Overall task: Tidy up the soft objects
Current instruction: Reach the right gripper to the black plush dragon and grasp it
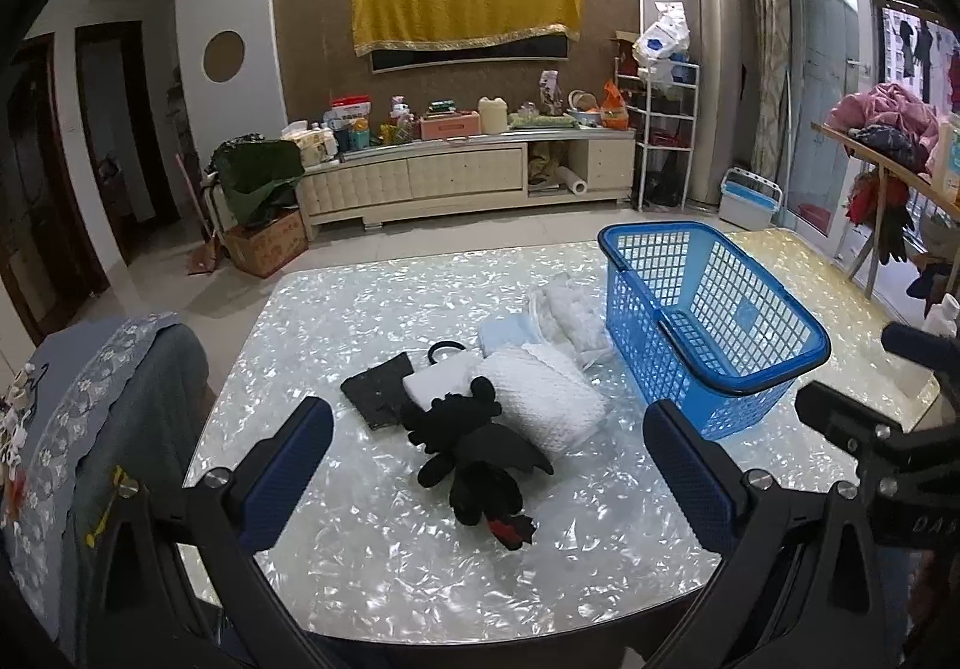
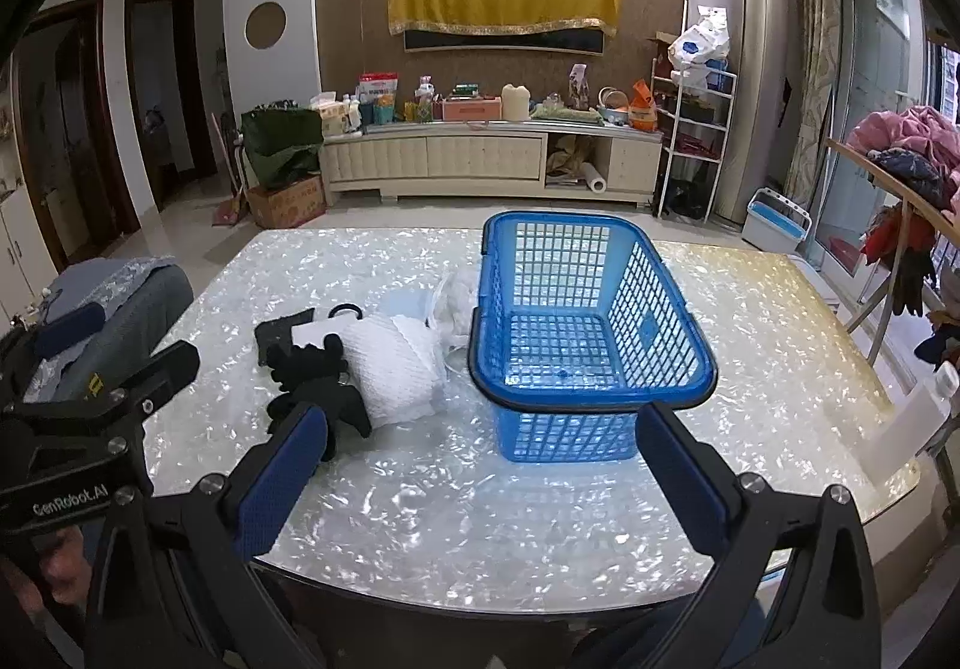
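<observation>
The blue basket (image 2: 591, 333) stands empty on the table (image 2: 420, 501), beside a black plush toy (image 1: 474, 459) and white folded cloths (image 1: 540, 399). Both the left gripper (image 1: 489, 471) and right gripper (image 2: 480, 471) are spread wide, gripping nothing.

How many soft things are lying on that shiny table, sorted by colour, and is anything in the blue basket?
Black: 3 (plush toy, dark cloth, hair tie)
White: 3 (knitted towel, flat pad, crumpled fabric)
Light blue: 1 (folded cloth)
Total: 7
The blue basket holds nothing.

Open right tongs (image 2: 480, 480) hover before blue basket (image 2: 600, 279), soft pile (image 2: 396, 363) left
</observation>
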Tool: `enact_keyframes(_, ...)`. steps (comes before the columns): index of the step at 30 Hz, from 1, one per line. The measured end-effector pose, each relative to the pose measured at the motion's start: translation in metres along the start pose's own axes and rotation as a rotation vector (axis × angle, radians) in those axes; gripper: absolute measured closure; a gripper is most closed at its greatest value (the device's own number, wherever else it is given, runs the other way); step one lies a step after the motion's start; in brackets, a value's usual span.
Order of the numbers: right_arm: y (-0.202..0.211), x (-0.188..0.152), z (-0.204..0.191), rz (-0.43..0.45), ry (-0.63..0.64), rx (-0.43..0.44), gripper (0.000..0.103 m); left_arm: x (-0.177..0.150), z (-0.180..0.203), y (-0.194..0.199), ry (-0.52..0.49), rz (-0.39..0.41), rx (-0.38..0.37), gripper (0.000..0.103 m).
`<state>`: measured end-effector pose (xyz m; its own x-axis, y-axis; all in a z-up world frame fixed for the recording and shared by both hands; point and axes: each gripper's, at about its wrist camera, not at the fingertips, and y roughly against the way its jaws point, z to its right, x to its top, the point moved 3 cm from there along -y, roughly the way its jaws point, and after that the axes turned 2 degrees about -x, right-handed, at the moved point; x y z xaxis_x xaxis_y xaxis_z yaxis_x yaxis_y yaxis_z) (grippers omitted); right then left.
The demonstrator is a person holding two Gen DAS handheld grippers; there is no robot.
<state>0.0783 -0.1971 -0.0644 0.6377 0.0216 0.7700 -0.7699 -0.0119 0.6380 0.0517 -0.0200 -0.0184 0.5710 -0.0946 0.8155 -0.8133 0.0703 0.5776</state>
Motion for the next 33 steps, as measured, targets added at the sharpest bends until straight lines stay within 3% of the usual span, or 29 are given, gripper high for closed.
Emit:
enact_keyframes(7,-0.01,0.017,0.001,-0.021,0.036,0.003,0.0,0.014,0.002,-0.02,-0.018,-0.072,-0.079,0.0)
enact_keyframes(14,-0.031,0.036,-0.013,-0.053,0.083,0.039,0.0,0.024,-0.02,-0.044,-0.004,-0.147,-0.087,0.0)
enact_keyframes(23,-0.076,0.052,-0.053,-0.154,0.125,0.155,0.0,0.012,-0.089,-0.078,0.04,-0.285,-0.004,0.0)
enact_keyframes(33,-0.132,0.035,-0.105,-0.326,0.202,0.242,0.0,-0.028,-0.137,-0.116,0.001,-0.41,0.038,0.0)
